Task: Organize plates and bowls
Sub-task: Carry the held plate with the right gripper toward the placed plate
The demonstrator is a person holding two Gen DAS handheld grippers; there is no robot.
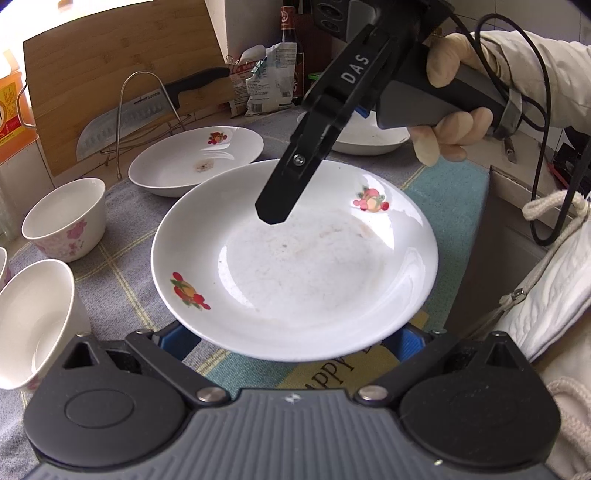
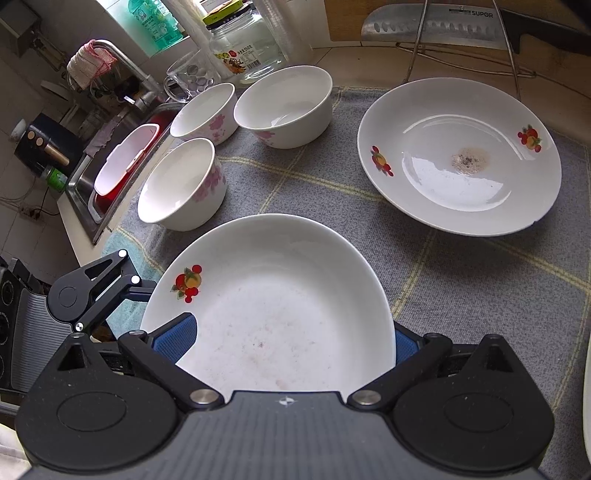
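A white plate with fruit decals (image 1: 295, 258) (image 2: 280, 295), smeared with faint residue, sits on the checked cloth between both grippers. My left gripper (image 1: 293, 339) is open. Its blue pads (image 1: 177, 339) reach under the plate's near rim. My right gripper (image 2: 288, 339) is open and turned on its side across the opposite rim. One pad (image 2: 173, 336) lies over the plate's inside; the other is behind the rim. Its upper finger (image 1: 273, 214) hovers just above the plate. A second plate (image 1: 195, 158) (image 2: 461, 155) with a brown stain lies beyond. Three flowered bowls (image 2: 288, 103) stand together.
A third plate (image 1: 369, 140) lies behind the right gripper. A knife (image 2: 432, 26) hangs on a wire rack against a cutting board (image 1: 122, 55). A sink with a red basin (image 2: 122, 162) borders the cloth's left side. A glass jar (image 2: 240, 48) and a mug stand behind the bowls.
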